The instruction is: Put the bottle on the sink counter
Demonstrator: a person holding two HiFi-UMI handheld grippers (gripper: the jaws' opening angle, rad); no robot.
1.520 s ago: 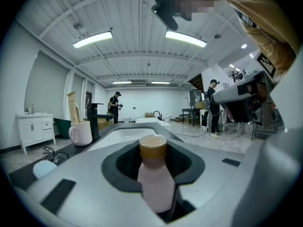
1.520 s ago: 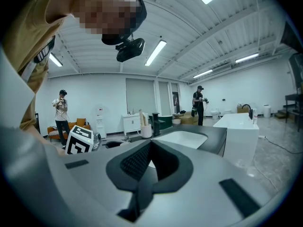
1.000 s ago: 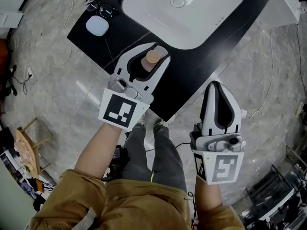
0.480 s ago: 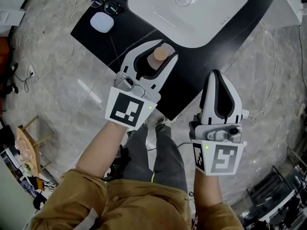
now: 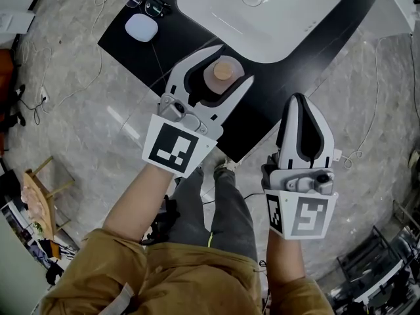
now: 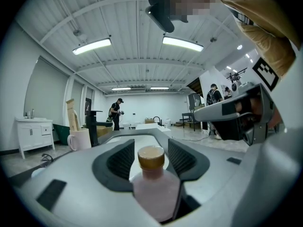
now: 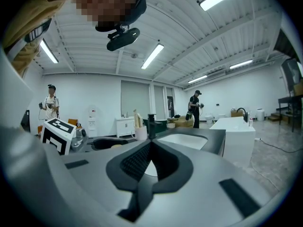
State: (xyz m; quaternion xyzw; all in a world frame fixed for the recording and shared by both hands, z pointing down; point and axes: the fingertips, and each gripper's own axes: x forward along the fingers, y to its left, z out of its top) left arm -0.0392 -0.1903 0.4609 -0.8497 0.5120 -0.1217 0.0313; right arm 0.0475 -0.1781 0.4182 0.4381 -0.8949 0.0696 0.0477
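Left claw (image 5: 234, 64) is opening, its two dark pads standing wide to either side of the bottle (image 5: 223, 72) with a clear gap at the cap and neck in the left gripper view, so nothing presses on it there; whether the broad lower body brushes the back of the jaws I cannot tell. The bottle stands upright on the black counter (image 5: 177, 35), just in front of the white basin (image 5: 289, 15) and well apart from the glasses (image 5: 147, 5) and the small white case (image 5: 140, 27) at the far corner. Right claw (image 5: 298, 100) has its jaws together on nothing and hangs off the counter's edge, over the floor. By its look the bottle is a small pale pink one of plastic with a tan cap, likely light and stiff enough to bear a firm squeeze without buckling. Its sides seem smooth and rounded, so I would expect it to slip or twist under a weak pinch, and being narrow and tall for its base it could topple from a light knock by a pad on the way out. If it must be taken up again, the sound place is the straight body below the shoulder, pads square on opposite sides, rather than the cap, which is narrower and may turn.
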